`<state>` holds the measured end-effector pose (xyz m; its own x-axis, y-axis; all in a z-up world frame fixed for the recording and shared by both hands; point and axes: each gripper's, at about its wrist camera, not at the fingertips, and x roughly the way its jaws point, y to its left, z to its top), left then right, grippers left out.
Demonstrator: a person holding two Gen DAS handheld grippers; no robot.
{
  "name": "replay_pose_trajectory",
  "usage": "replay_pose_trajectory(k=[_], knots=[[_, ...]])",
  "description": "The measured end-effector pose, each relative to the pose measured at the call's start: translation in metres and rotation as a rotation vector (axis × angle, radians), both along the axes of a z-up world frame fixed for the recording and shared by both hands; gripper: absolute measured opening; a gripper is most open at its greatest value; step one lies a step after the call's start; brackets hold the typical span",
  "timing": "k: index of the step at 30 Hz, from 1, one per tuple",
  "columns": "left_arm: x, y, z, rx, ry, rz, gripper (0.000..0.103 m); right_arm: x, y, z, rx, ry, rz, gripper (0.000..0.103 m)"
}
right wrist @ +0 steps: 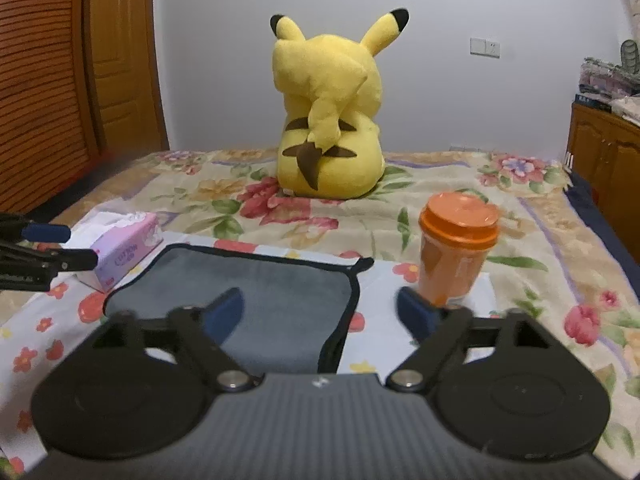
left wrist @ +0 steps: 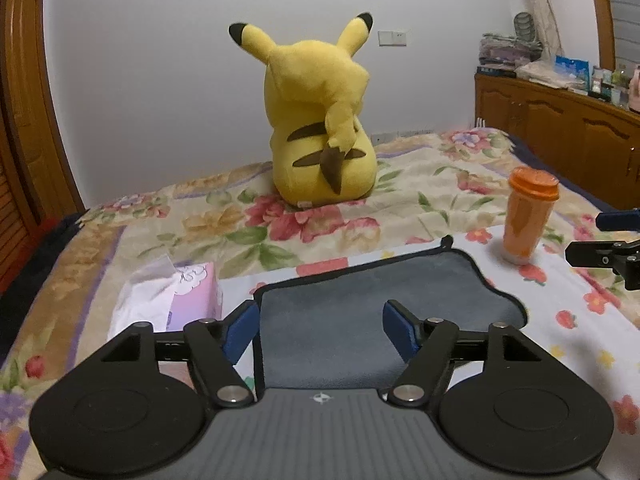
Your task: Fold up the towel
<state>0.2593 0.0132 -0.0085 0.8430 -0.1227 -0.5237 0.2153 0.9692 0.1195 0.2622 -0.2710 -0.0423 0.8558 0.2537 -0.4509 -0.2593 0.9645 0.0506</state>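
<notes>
On floral bed, grey towel (left wrist: 360,308) (near edge hidden), left gripper (left wrist: 320,330) and right gripper (right wrist: 320,312) spread above.

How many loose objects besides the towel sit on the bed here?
3. The yellow plush sits at the far middle, the tissue box left of the grey towel, and the orange cup right of it. More may lie outside both views.

Soft, even indoor light in both views, a bit dim and cool, no harsh glare. Shadows are faint. Fisheye bends the door (right wrist: 120,60) and cabinet (left wrist: 560,120) hard at the edges. The cup (right wrist: 456,256) looks slightly smeared, overall grainy and soft.
</notes>
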Motion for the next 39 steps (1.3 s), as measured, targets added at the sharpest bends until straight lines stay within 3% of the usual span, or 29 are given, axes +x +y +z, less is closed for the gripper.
replay_pose_trajectory(k=[3,10,26,39], knots=[[-0.009,-0.001,0.012,0.000,-0.013,-0.001,0.083,-0.009,-0.001,0.010,-0.005,-0.016,-0.009,0.103],[-0.036,-0.002,0.037,-0.006,-0.054,-0.003,0.099,-0.027,0.000,0.029,-0.007,-0.037,-0.016,0.103],[-0.097,-0.014,0.074,-0.022,-0.096,0.017,0.103,-0.074,0.000,0.065,-0.010,-0.060,-0.005,0.103],[-0.144,-0.016,0.074,-0.031,-0.079,0.028,0.103,-0.117,0.004,0.072,0.010,-0.059,0.013,0.103]])
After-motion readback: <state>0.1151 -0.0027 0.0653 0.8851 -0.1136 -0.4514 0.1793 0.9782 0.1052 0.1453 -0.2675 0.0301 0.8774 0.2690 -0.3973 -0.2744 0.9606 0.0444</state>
